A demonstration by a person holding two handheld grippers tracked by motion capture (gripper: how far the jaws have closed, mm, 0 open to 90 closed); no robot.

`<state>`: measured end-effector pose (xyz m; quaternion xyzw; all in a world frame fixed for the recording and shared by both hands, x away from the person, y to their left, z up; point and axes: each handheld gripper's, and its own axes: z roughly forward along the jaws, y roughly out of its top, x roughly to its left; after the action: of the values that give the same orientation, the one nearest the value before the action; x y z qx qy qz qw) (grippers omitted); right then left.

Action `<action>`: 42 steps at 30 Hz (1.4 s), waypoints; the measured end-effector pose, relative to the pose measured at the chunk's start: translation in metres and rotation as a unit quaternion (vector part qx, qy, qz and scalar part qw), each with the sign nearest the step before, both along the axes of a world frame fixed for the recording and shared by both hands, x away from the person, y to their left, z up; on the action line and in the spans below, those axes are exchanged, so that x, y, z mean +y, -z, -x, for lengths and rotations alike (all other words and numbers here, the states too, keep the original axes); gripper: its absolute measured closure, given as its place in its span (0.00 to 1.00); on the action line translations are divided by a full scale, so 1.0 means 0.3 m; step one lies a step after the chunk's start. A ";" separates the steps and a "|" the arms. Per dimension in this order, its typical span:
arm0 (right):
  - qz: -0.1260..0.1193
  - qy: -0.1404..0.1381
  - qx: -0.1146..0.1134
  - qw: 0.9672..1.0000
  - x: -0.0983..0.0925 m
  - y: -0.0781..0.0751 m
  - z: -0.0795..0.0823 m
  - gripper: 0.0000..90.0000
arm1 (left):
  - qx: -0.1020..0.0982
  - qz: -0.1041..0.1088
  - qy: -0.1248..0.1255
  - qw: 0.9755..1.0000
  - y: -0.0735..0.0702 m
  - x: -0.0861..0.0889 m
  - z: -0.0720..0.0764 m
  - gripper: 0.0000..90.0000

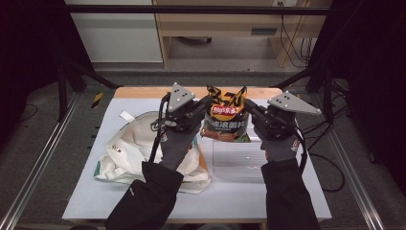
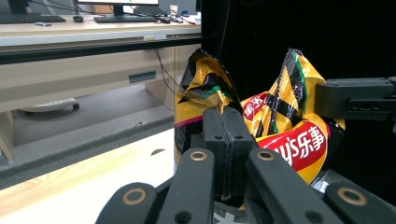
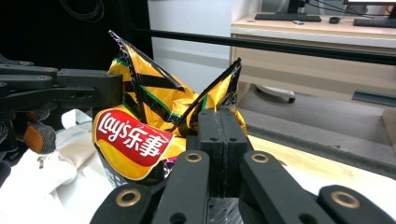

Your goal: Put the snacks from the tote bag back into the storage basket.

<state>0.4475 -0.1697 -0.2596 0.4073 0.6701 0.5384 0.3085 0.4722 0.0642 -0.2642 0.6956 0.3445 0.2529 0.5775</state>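
Just left of the left gripper (image 1: 205, 111): white tote bag (image 1: 131, 146) (crumpled). Both, right gripper (image 1: 253, 113) included, clamped shut on chip bag (image 1: 226, 117) corners.

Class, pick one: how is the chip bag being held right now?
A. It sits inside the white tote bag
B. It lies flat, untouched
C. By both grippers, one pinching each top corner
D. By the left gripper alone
C: the left gripper and right gripper each pinch a top corner of the chip bag, which stands beside the tote bag.

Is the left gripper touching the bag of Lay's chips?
Touching. In the left gripper view, the left gripper has its jaws pressed shut on an upper corner of the bag of Lay's chips, with the foil pinched between them.
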 end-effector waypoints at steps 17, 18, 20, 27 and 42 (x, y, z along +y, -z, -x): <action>-0.009 0.027 0.007 1.000 -0.117 0.048 -0.001 1.00 | 0.007 -0.015 0.018 1.000 0.044 -0.122 -0.022 1.00; -0.009 0.028 0.009 1.000 -0.123 0.053 -0.001 1.00 | 0.008 -0.015 0.019 1.000 0.048 -0.130 -0.024 1.00; -0.009 0.030 0.011 0.999 -0.135 0.062 -0.001 1.00 | 0.009 -0.019 0.021 1.000 0.056 -0.144 -0.026 1.00; -0.014 0.038 0.016 0.999 -0.174 0.098 -0.005 1.00 | 0.014 -0.029 0.026 0.999 0.083 -0.182 -0.032 1.00; -0.017 0.033 0.043 0.998 -0.177 0.198 -0.069 1.00 | 0.028 -0.040 0.014 0.999 0.182 -0.188 -0.064 1.00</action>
<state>0.4682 -0.2229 -0.3190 0.4577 0.6596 0.5209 0.2899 0.4914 0.0077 -0.3190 0.7301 0.3404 0.2384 0.5425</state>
